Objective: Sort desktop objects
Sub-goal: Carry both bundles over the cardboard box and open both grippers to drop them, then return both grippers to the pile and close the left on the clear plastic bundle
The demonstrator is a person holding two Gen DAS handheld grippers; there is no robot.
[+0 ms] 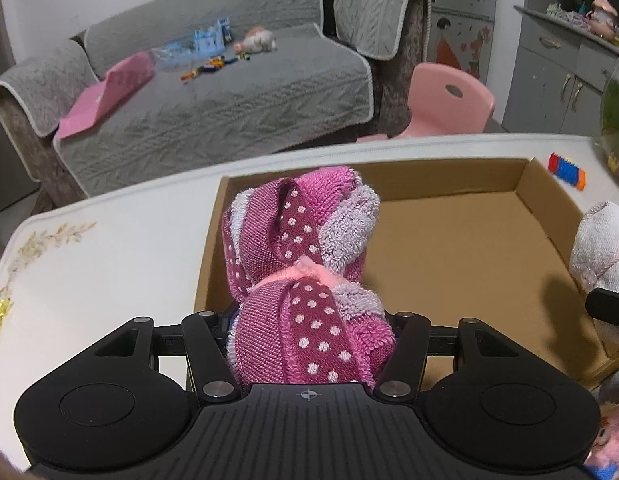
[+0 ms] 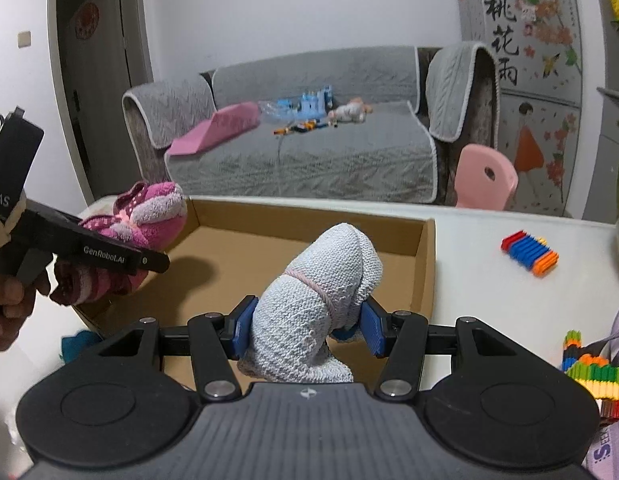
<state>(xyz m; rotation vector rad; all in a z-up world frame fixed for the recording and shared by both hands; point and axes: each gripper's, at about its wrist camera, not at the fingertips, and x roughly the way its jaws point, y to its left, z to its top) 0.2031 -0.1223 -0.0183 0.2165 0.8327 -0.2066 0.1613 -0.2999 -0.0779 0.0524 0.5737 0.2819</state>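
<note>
My left gripper is shut on a rolled pink towel with white dots, tied by a pink band, held over the near left part of an open cardboard box. The right gripper is shut on a rolled white knitted cloth, also banded; its blue pads press both sides. That bundle hangs over the box's near edge. In the right wrist view the left gripper and the pink towel show at the left, with a hand below. The white cloth shows at the left view's right edge.
The box sits on a white table. Coloured ridged blocks lie right of it, more stacked blocks at the near right, a teal item at the near left. Beyond stand a grey sofa and a pink chair.
</note>
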